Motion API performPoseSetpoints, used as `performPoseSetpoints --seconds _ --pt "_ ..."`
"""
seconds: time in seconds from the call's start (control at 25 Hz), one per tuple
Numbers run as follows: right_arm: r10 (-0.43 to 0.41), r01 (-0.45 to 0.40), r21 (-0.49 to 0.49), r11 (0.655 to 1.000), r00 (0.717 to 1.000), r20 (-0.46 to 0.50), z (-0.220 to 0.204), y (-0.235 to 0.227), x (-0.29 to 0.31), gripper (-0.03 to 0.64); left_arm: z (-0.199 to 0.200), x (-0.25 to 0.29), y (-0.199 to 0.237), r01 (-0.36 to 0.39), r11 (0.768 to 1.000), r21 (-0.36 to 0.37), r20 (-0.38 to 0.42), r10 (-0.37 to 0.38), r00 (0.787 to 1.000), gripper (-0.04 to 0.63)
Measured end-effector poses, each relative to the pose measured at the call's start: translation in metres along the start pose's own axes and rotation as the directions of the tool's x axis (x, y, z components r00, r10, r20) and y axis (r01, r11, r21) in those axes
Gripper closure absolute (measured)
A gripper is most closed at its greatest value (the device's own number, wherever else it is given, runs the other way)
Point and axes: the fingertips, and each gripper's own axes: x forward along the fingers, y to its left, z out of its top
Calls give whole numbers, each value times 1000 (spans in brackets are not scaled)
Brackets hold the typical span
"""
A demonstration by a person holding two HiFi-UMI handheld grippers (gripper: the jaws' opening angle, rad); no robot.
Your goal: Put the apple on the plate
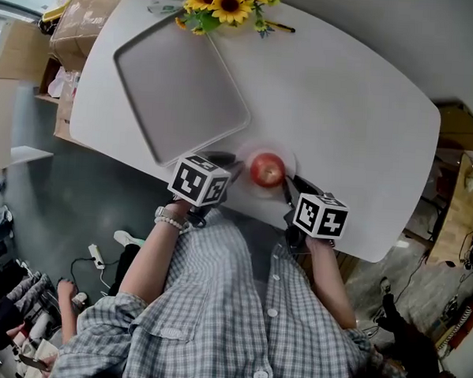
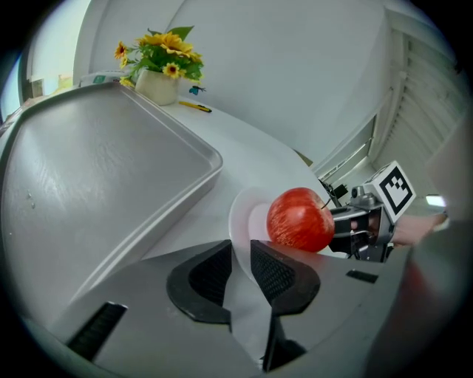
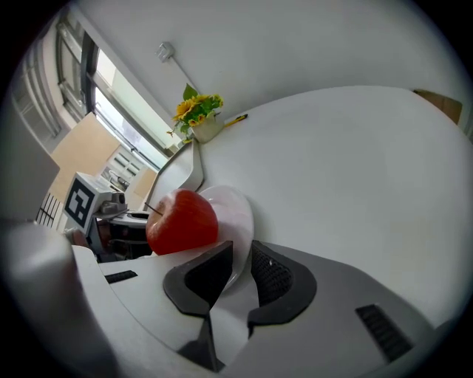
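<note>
The white rounded tabletop point(image 1: 344, 103) carries a large grey tray point(image 1: 175, 86) on its left part. A pot of sunflowers point(image 1: 222, 2) stands at the far edge with a yellow pencil point(image 2: 194, 107) just beside it. A white plate point(image 2: 240, 218) is at the near edge.
</note>
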Motion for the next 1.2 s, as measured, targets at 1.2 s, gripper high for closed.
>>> performPoseSetpoints --seconds 1.2 --pt "-10 10 234 972 1000 -2 12 27 -14 558 11 -33 7 40 984 -172 -37 -47 998 552"
